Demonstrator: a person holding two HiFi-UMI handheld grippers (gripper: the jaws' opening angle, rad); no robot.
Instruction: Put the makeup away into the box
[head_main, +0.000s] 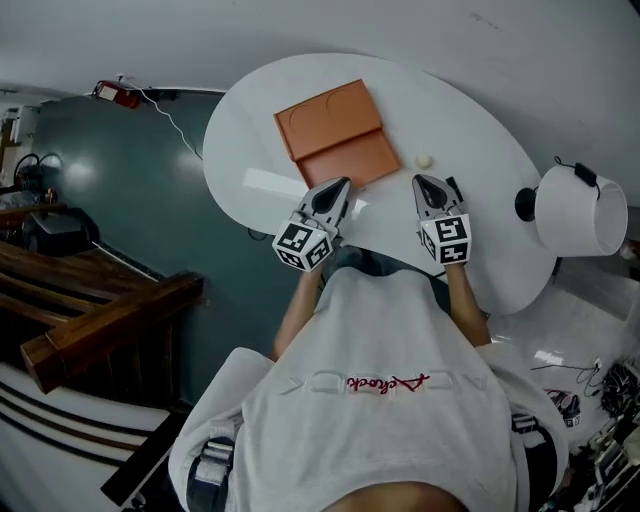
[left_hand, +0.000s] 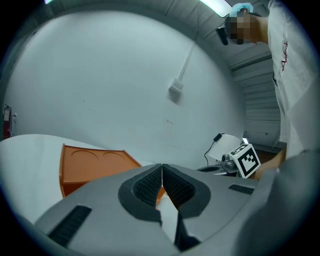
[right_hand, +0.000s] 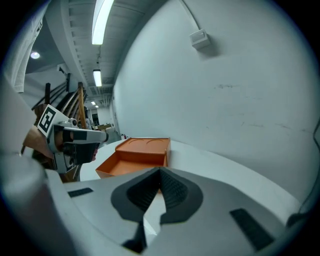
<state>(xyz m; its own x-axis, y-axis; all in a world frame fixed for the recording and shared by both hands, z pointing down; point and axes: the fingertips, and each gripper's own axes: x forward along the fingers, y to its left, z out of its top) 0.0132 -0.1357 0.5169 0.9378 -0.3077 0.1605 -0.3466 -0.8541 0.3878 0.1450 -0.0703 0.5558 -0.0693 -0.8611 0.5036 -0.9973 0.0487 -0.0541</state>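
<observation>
An open orange box (head_main: 335, 135) lies on the white round table (head_main: 470, 120), its lid folded back on the far side. A small cream round makeup piece (head_main: 424, 160) sits on the table just right of the box. My left gripper (head_main: 343, 185) hovers at the box's near edge, shut and empty. To the right, just near of the cream piece, is my right gripper (head_main: 420, 182), also shut with nothing in it. The left gripper view shows closed jaws (left_hand: 161, 167) with the box (left_hand: 90, 162) behind them. In the right gripper view the tips (right_hand: 160, 172) meet in front of the box (right_hand: 135, 155).
A white drum-shaped lamp (head_main: 580, 210) with a black cable stands off the table's right edge. Dark wooden beams (head_main: 100, 320) lie on the floor at left, and a red extinguisher (head_main: 118, 95) is at the wall. The person's body fills the near side.
</observation>
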